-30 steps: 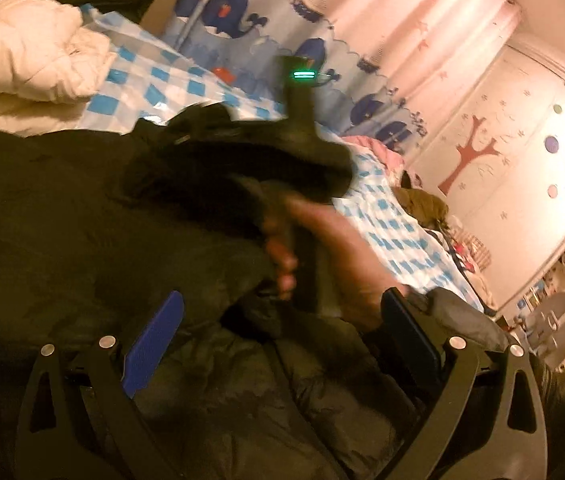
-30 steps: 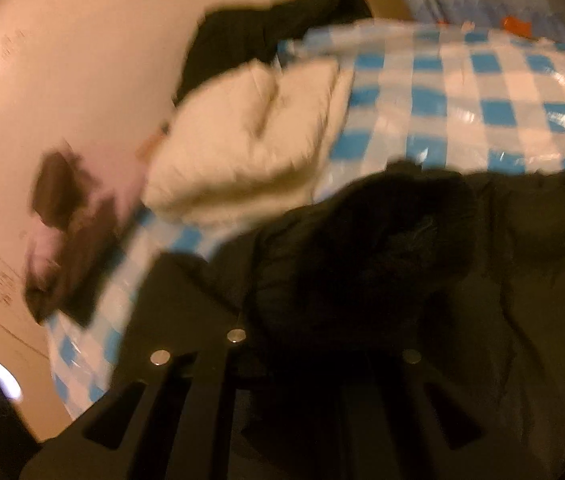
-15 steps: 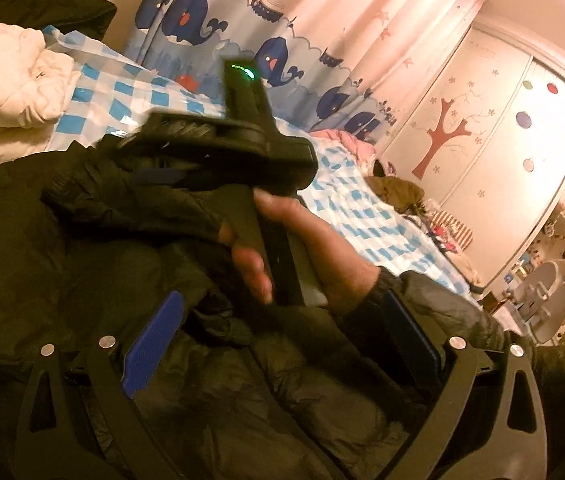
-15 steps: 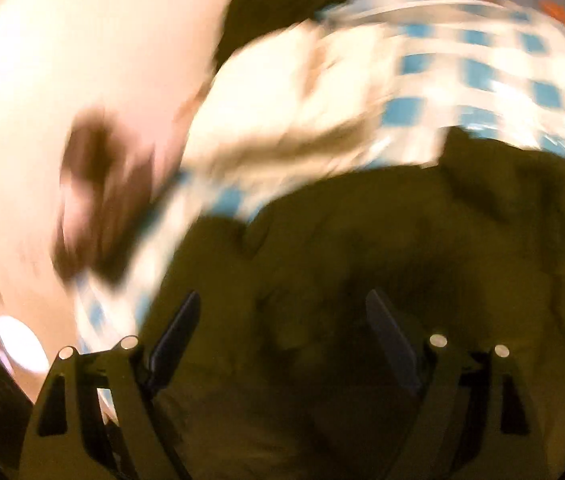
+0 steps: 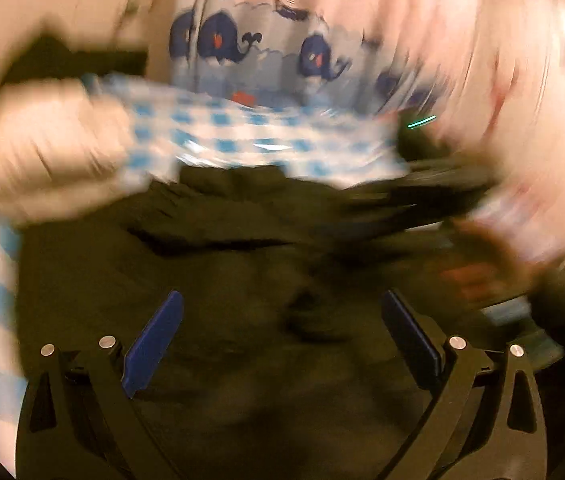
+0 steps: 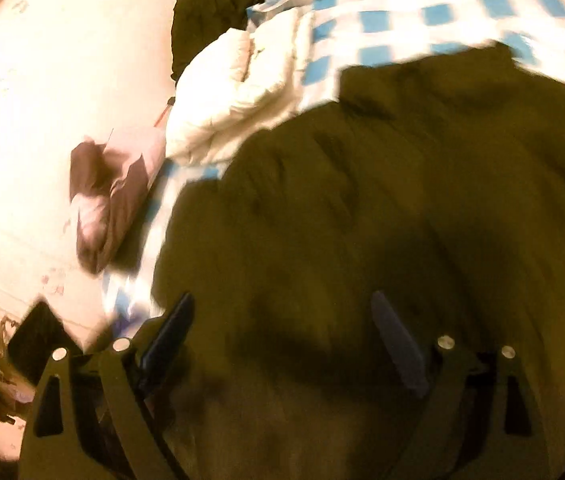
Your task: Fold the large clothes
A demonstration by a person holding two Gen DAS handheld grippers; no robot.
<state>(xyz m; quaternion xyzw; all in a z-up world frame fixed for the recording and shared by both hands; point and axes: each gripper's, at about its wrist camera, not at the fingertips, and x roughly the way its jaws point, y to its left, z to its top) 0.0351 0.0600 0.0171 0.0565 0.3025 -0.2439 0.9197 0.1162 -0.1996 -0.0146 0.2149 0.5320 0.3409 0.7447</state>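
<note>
A large dark olive puffer jacket (image 5: 242, 264) lies spread on a blue-and-white checked bed cover (image 5: 242, 136). It fills the lower right of the right wrist view (image 6: 382, 200). My left gripper (image 5: 282, 336) is open and empty just above the jacket. My right gripper (image 6: 286, 332) is open and empty over the jacket. In the blurred left wrist view the right gripper's body and the hand on it (image 5: 478, 256) are at the right edge.
A white puffer jacket (image 6: 242, 96) lies folded on the bed past the dark one, also in the left wrist view (image 5: 50, 148). A dark garment (image 6: 218, 12) lies behind it. A pink and brown garment (image 6: 110, 196) lies by the wall. Whale-print curtains (image 5: 250, 48) hang behind the bed.
The right gripper opened and let go of the dark jacket's hood or fold, which now lies flat. The right hand moved to the right in the left wrist view. Both cameras swung.
</note>
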